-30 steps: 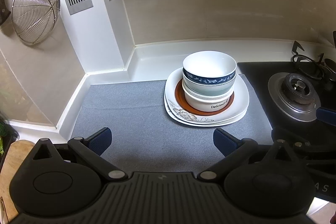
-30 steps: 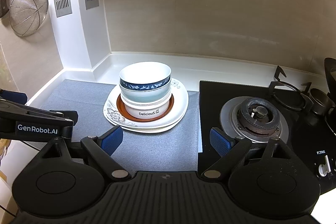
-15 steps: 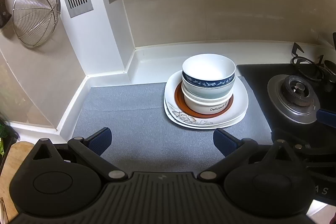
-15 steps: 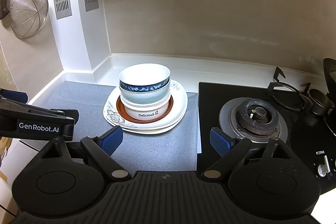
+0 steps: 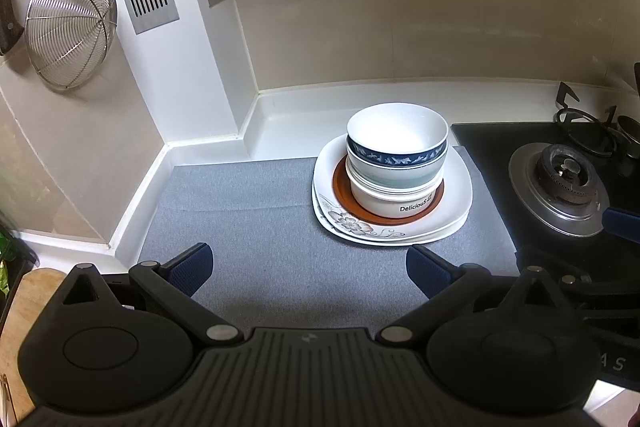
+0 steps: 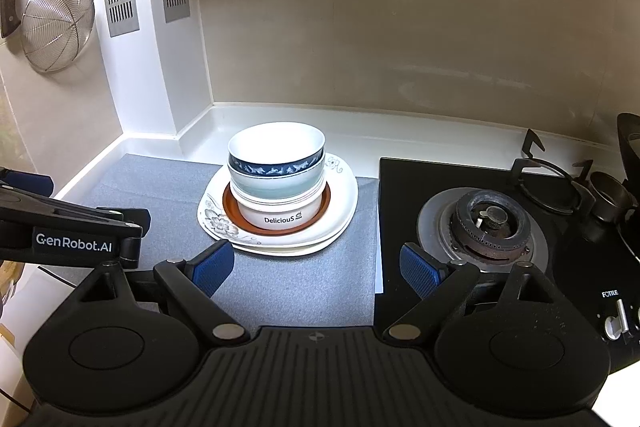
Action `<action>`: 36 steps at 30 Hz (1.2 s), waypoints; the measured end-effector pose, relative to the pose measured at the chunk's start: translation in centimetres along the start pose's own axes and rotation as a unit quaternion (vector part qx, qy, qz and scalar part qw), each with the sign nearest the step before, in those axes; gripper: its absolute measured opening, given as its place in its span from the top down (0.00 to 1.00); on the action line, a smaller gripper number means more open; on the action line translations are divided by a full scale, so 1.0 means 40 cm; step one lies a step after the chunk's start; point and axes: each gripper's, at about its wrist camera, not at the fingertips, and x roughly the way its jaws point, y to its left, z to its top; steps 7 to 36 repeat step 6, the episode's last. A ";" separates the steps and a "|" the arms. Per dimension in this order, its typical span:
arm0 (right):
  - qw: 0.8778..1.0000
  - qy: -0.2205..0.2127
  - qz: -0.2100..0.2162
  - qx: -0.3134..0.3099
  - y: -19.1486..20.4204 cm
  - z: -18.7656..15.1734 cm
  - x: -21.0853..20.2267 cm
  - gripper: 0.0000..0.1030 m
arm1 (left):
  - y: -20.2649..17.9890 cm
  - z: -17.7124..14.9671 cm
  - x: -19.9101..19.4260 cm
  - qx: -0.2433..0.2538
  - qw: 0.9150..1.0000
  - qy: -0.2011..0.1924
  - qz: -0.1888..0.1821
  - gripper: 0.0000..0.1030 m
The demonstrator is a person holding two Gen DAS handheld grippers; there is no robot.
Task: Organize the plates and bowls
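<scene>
Three bowls [image 5: 396,155] are being kept nested on stacked plates [image 5: 456,195] at the worktop's [image 5: 260,227] back edge, beside the hob [image 6: 480,223]. Both left tongs [image 5: 308,267] and right tongs [image 6: 316,267] are being held wide, empty; any lift is best being taken from the top bowl's rim.

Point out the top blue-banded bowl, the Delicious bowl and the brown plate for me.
Blue-banded bowl [image 5: 396,129]: left wrist view, on its white inside.
Delicious bowl [image 6: 280,213]: right wrist view, on its white front wall, above the lettering.
Brown plate [image 5: 340,183]: left wrist view, on its exposed left rim.
</scene>
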 end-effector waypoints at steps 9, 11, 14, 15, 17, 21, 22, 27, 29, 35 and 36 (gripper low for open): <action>1.000 -0.003 0.004 0.003 -0.001 0.001 0.000 0.11 | 0.005 -0.004 -0.010 -0.005 1.000 -0.010 0.006 0.00; 1.000 -0.003 0.004 0.003 -0.001 0.001 0.000 0.11 | 0.005 -0.004 -0.010 -0.005 1.000 -0.010 0.006 0.00; 1.000 -0.003 0.004 0.003 -0.001 0.001 0.000 0.11 | 0.005 -0.004 -0.010 -0.005 1.000 -0.010 0.006 0.00; 1.000 -0.003 0.004 0.003 -0.001 0.001 0.000 0.11 | 0.005 -0.004 -0.010 -0.005 1.000 -0.010 0.006 0.00; 1.000 -0.003 0.004 0.003 -0.001 0.001 0.000 0.11 | 0.005 -0.004 -0.010 -0.005 1.000 -0.010 0.006 0.00; 1.000 -0.003 0.004 0.003 -0.001 0.001 0.000 0.11 | 0.005 -0.004 -0.010 -0.005 1.000 -0.010 0.006 0.00; 1.000 -0.003 0.004 0.003 -0.001 0.001 0.000 0.11 | 0.005 -0.004 -0.010 -0.005 1.000 -0.010 0.006 0.00; 1.000 -0.003 0.004 0.003 -0.001 0.001 0.000 0.11 | 0.005 -0.004 -0.010 -0.005 1.000 -0.010 0.006 0.00; 1.000 -0.003 0.004 0.003 -0.001 0.001 0.000 0.11 | 0.005 -0.004 -0.010 -0.005 1.000 -0.010 0.006 0.00; 1.000 -0.003 0.004 0.003 -0.001 0.001 0.000 0.11 | 0.005 -0.004 -0.010 -0.005 1.000 -0.010 0.006 0.00; 1.000 -0.003 0.004 0.003 -0.001 0.001 0.000 0.11 | 0.005 -0.004 -0.010 -0.005 1.000 -0.010 0.006 0.00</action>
